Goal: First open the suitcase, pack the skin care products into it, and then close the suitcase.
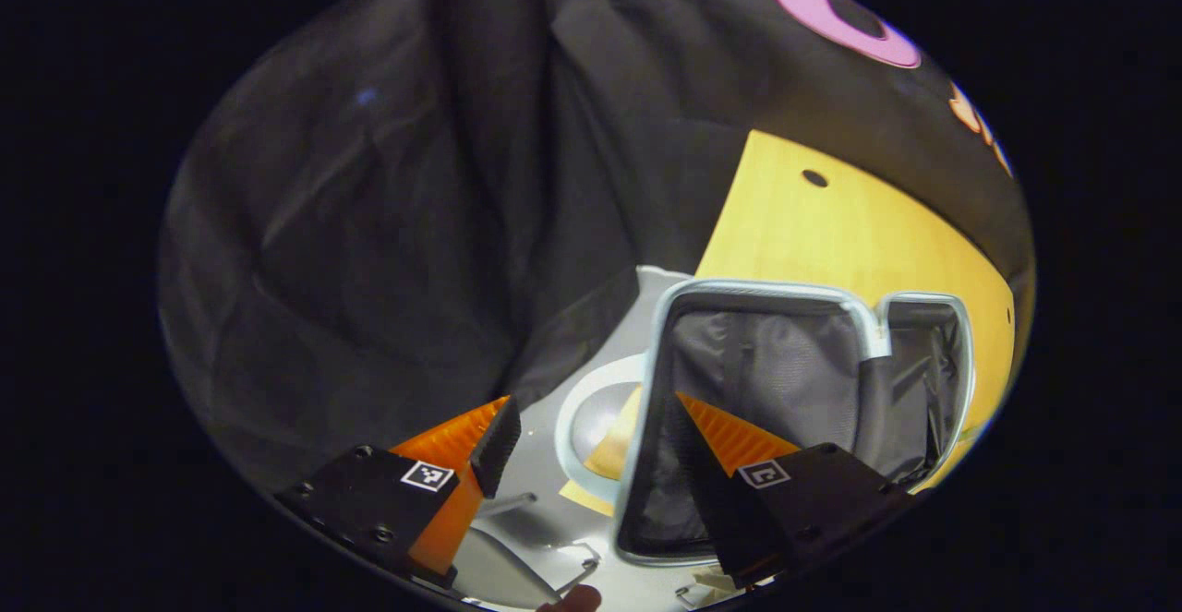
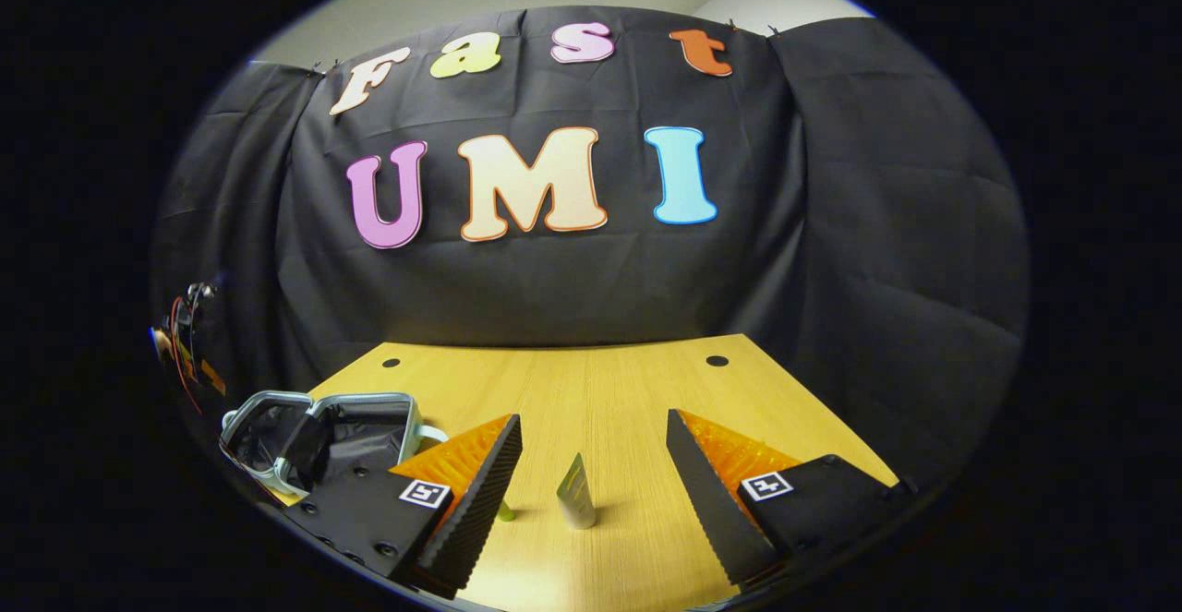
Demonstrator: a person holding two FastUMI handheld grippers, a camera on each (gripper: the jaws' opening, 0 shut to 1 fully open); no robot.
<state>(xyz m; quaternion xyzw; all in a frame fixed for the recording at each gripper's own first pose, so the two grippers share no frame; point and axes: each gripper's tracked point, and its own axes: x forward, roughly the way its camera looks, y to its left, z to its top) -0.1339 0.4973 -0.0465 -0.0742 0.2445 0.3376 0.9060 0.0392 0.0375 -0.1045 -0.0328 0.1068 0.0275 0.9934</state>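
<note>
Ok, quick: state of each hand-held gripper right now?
Left hand-held gripper: open, straddling the rim of the open grey hard-shell suitcase.
Right hand-held gripper: open, holding nothing; small silvery upright tube stands between its fingers.

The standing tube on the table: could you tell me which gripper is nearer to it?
Right. The right gripper is open with the tube standing between its fingers, untouched. The left gripper is over at the open suitcase.

Grey suitcase (image 2: 314, 437) lies open on the table's left; small tube (image 2: 575, 494), seemingly upright, mid-table.
</note>
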